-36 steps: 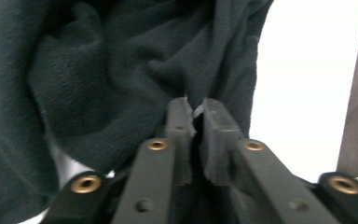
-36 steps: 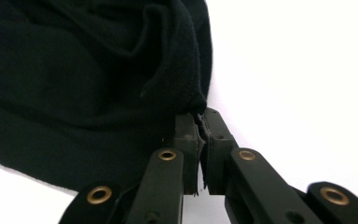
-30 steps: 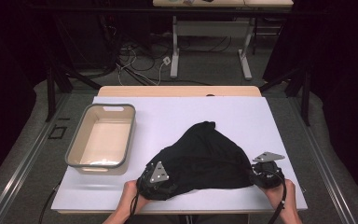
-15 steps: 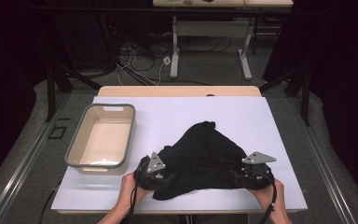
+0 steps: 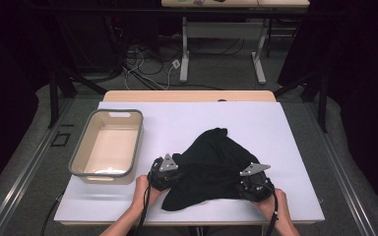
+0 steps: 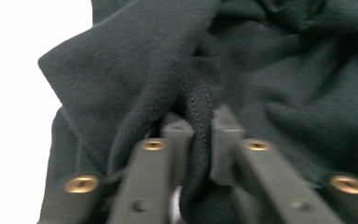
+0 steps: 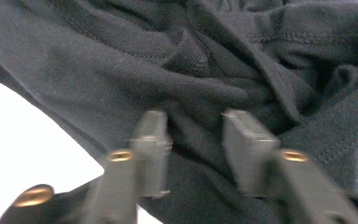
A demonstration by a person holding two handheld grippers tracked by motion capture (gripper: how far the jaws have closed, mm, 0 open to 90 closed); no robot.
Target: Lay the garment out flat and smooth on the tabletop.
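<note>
Garment: a black garment (image 5: 215,167) lies crumpled on the white desk (image 5: 285,128), near the front edge and right of the middle; one narrow end reaches toward the back of the desk, and a loose flap hangs toward the person between the two grippers.

Left gripper: the left gripper (image 6: 199,135) sits at the garment's left edge in the high view (image 5: 166,173). Its jaws have just been closing and are now pressed onto a ribbed, stitched hem of the garment, which runs up between the two pads; the cloth is pinched.

Right gripper: the right gripper (image 7: 196,140) sits at the garment's right edge in the high view (image 5: 256,184). Its jaws have just been closing. In the right gripper view a fold of the black cloth lies between the two pads, which stand apart with a clear gap; the pads do not yet press the cloth together.

Hands: the left hand (image 5: 141,189) and the right hand (image 5: 274,204) come in from the front edge of the desk, each wrapped round the body of its gripper.

Bin: a beige bin with a grey rim (image 5: 139,142) stands on the left part of the desk, well apart from the garment and just beyond the left gripper; its inside shows only the pale floor.

Desk surface: white, with a wooden strip along its back edge; white surface shows beside the cloth in both gripper views.
</note>
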